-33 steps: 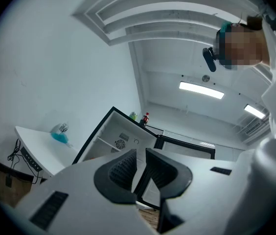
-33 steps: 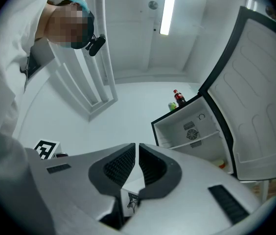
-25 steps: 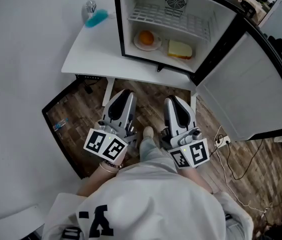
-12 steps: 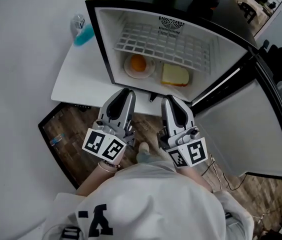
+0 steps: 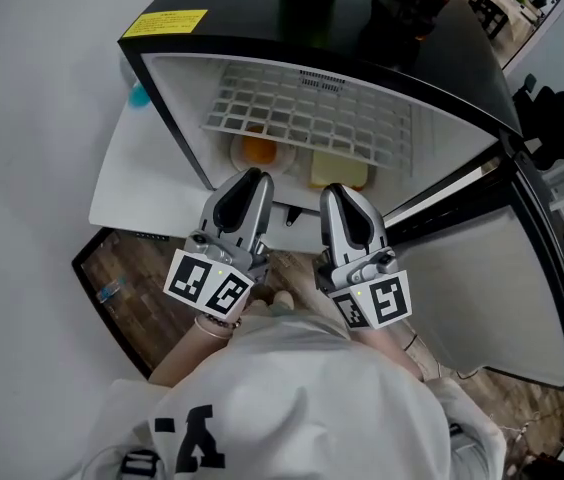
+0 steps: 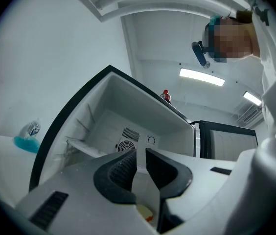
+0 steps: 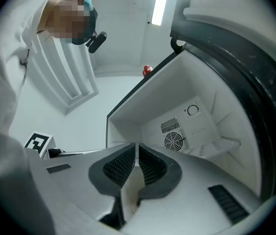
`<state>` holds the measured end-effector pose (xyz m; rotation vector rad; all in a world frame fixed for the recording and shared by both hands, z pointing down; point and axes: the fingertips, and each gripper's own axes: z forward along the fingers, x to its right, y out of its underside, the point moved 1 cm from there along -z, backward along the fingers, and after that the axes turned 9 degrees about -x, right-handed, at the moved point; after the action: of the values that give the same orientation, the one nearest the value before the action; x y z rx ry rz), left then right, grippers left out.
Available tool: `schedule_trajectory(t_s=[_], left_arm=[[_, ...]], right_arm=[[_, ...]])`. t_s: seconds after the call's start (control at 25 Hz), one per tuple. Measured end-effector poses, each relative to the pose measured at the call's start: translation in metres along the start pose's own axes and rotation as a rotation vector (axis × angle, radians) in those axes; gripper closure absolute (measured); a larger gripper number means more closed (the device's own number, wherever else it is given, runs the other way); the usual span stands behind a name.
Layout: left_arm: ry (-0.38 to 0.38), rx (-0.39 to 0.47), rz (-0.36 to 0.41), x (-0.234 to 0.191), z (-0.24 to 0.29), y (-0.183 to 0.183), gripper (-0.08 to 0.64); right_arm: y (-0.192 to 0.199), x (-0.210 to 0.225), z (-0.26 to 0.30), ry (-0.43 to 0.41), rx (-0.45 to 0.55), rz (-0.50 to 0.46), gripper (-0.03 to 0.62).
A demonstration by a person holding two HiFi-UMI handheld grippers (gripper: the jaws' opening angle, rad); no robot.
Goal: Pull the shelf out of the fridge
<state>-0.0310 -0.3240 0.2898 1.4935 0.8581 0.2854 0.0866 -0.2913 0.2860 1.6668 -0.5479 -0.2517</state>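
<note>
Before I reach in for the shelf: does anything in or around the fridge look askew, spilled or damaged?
Nothing serious. The wire shelf looks level in the fridge, and no spill shows. One oddity: the bottle of blue liquid on the table beside the fridge seems to lie on its side.

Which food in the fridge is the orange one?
The round food on the left, under the wire shelf. The square food to its right is pale yellow.

Head view looks down; both gripper views face the fridge [image 5: 252,18].
</note>
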Motion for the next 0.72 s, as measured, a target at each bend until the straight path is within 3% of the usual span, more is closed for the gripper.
schedule_trajectory(t_s=[0.44, 0.6, 0.72], left_arm=[[0.045, -0.057, -0.134, -0.019, 0.024, 0.013, 0.497], [0.09, -0.124, -0.28, -0.025, 0.031, 0.037, 0.495], [0.112, -0.147, -0.288, -0.023, 0.037, 0.04, 0.492]], right_arm=[[0.019, 0.021, 0.016, 0.111, -0.09, 0.039, 0.549], [0.039, 0.03, 0.023, 0.132, -0.14, 0.207, 0.548], [0.042, 0.032, 0.027, 0.13, -0.136, 0.276, 0.548]])
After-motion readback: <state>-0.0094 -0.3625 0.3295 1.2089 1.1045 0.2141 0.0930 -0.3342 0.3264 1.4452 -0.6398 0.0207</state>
